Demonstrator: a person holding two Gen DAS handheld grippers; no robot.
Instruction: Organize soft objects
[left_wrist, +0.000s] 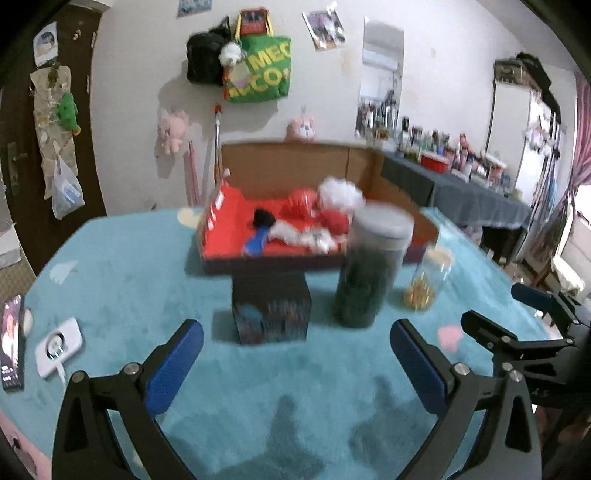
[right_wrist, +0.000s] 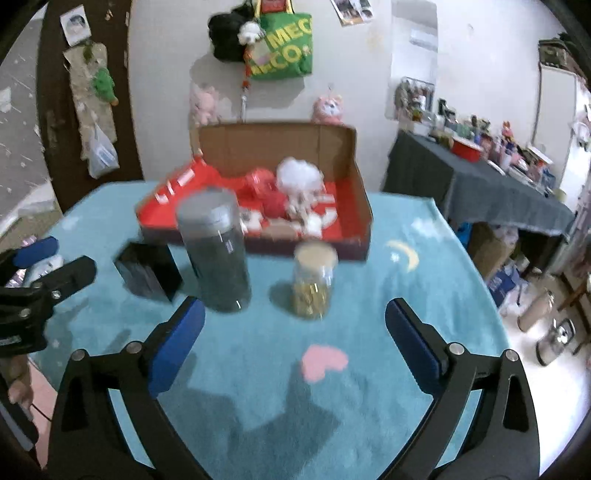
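The counter (left_wrist: 110, 266) is covered by a fuzzy teal cloth with a pink heart patch (right_wrist: 324, 362). At its far side sits an open cardboard box (right_wrist: 347, 177) with a red lining, holding a heap of soft toys (right_wrist: 295, 192) in red and fluffy white. Nearer stand a tall dark cylindrical jar (right_wrist: 218, 254) with a grey lid, a smaller clear glass jar (right_wrist: 313, 280) to its right, and a dark cube-shaped box (left_wrist: 271, 314) to its left. The left gripper (left_wrist: 295, 365) and the right gripper (right_wrist: 295, 347) hover over the near cloth, blue-padded fingers (right_wrist: 177, 347) wide apart with nothing between them.
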